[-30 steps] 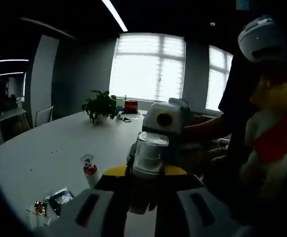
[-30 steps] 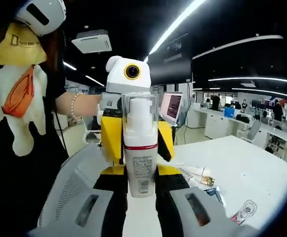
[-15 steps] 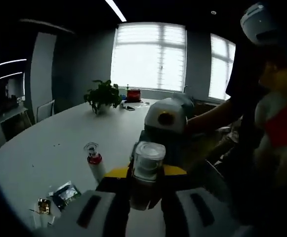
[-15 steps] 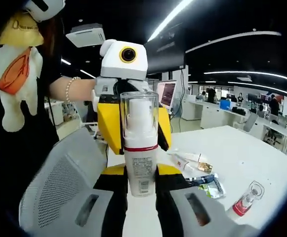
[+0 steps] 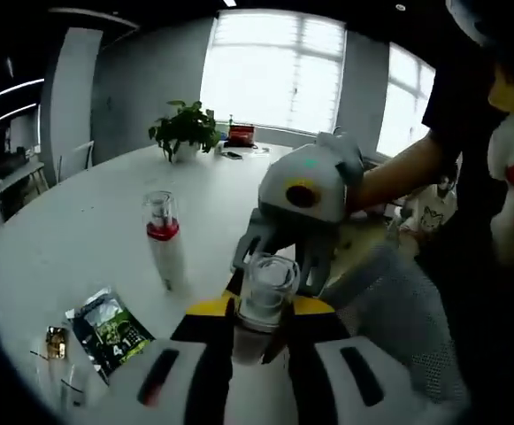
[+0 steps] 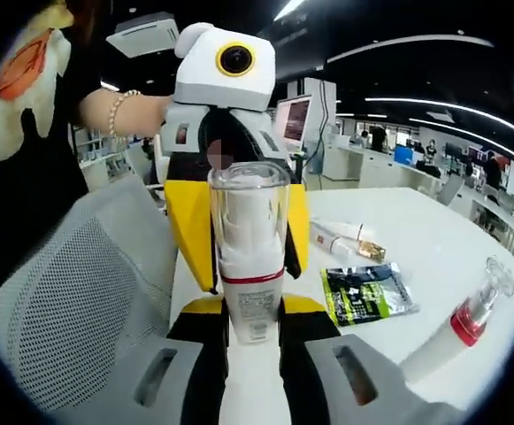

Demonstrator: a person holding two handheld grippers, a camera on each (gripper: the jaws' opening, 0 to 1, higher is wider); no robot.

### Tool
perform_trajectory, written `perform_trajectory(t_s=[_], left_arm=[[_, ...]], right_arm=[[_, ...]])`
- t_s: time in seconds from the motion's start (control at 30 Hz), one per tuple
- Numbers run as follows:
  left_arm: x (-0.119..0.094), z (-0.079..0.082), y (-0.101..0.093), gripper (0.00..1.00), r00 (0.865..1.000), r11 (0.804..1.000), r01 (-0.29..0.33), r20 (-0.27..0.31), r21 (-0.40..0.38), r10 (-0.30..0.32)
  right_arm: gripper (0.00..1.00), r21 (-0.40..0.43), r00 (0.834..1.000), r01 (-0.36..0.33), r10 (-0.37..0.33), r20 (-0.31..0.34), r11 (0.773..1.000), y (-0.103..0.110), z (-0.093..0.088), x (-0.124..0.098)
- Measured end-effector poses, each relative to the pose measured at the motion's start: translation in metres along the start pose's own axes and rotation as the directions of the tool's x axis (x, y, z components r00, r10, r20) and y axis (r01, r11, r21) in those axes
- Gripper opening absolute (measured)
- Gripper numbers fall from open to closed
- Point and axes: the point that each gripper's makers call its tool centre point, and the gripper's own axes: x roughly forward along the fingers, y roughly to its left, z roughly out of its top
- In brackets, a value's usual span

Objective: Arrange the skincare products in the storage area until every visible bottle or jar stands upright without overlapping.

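Note:
A white pump bottle (image 6: 251,266) with a clear cap and a red band stands upright between my two grippers, which face each other. My right gripper (image 6: 253,324) is shut on its lower body, where the label is. My left gripper (image 5: 258,324) is shut on the same bottle (image 5: 262,297), seen here from the cap side. The left gripper (image 6: 239,252) shows behind the bottle, its yellow jaws on either side. The right gripper (image 5: 283,257) reaches in from the right. A second pump bottle (image 5: 161,241) (image 6: 469,320) stands upright on the white table (image 5: 71,221).
A green sachet (image 5: 111,326) (image 6: 367,292) lies flat on the table, with a small white tube and a gold-wrapped item (image 6: 345,241) beside it. A grey mesh chair back (image 6: 71,292) is close below the grippers. A potted plant (image 5: 186,128) stands far back. A person's arm holds each gripper.
Both grippers have come down toward the table together with the bottle held between them. The second bottle and the sachet now look larger and nearer.

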Motion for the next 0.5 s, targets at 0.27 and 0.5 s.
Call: perform_trajectory(t_s=[0.27,0.5], left_arm=[[0.021,-0.027,0.011,0.18,1.000,0.999,0.013,-0.018,-0.042,-0.014],[0.025,-0.037,0.013,0.18,1.000,0.998,0.002,-0.022,-0.057,-0.004]], right_arm=[[0.21,0.029,0.998,-0.001,0.003,-0.059,1.000,-0.006,-0.033,0.007],[0.21,0.025,0.995,-0.003,0.005,-0.097,1.000,-0.009,-0.047,0.012]])
